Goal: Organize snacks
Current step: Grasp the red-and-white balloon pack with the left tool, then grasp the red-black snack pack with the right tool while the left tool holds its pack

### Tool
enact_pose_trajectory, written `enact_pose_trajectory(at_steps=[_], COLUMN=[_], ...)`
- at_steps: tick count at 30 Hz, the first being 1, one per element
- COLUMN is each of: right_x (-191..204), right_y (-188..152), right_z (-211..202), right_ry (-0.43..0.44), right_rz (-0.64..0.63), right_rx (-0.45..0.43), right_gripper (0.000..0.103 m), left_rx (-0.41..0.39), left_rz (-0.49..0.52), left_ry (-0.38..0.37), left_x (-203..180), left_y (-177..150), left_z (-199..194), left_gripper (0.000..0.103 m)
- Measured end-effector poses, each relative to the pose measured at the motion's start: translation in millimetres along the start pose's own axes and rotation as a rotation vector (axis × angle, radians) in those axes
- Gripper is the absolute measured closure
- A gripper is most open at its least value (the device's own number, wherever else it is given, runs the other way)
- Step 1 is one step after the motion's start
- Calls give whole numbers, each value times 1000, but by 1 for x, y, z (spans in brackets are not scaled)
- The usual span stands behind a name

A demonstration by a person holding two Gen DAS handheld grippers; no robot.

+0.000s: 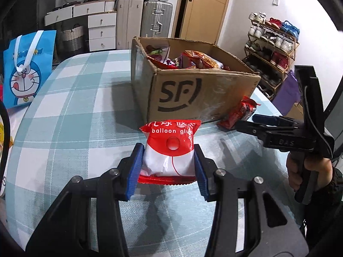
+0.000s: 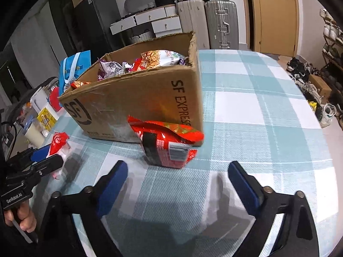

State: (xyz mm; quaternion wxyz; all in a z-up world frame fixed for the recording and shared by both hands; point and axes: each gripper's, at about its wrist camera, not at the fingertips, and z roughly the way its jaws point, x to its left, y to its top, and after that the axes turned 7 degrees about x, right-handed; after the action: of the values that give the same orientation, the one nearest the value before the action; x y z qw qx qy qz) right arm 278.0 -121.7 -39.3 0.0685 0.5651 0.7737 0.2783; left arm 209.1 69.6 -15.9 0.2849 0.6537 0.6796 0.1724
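Observation:
My left gripper [image 1: 169, 150] is shut on a red-and-white packet [image 1: 169, 141] printed "balloon glue", held just above the checked tablecloth [image 1: 75, 107]. Beyond it stands an open cardboard box [image 1: 193, 92] with several snack bags inside. A red snack packet [image 2: 169, 145] leans against the box's near corner [image 2: 133, 98]. My right gripper [image 2: 176, 163] is open, its blue pads wide apart on either side of that packet's near end without touching it. The right wrist view also shows the left gripper [image 2: 47, 157] at the left with its packet [image 2: 59, 143].
A blue cartoon bag [image 1: 25, 68] stands at the table's far left edge. Cups and containers [image 2: 40, 107] crowd the area left of the box. Off the table are suitcases [image 1: 156, 19], drawers and a shoe rack [image 1: 272, 49].

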Motion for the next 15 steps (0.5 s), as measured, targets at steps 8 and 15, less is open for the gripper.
enact_pose_trajectory(at_steps=[8,15], right_x=[5,1], right_y=[14,14], right_z=[9,8], right_ry=[7,21], right_rz=[12,27], right_rx=[-16,-10], right_gripper=[23,57], left_rx=[7,4], left_rz=[-7,-6], left_ry=[5,10], left_x=[0,0], left_y=[-1,-1], left_z=[3,6], left_gripper=[61,61])
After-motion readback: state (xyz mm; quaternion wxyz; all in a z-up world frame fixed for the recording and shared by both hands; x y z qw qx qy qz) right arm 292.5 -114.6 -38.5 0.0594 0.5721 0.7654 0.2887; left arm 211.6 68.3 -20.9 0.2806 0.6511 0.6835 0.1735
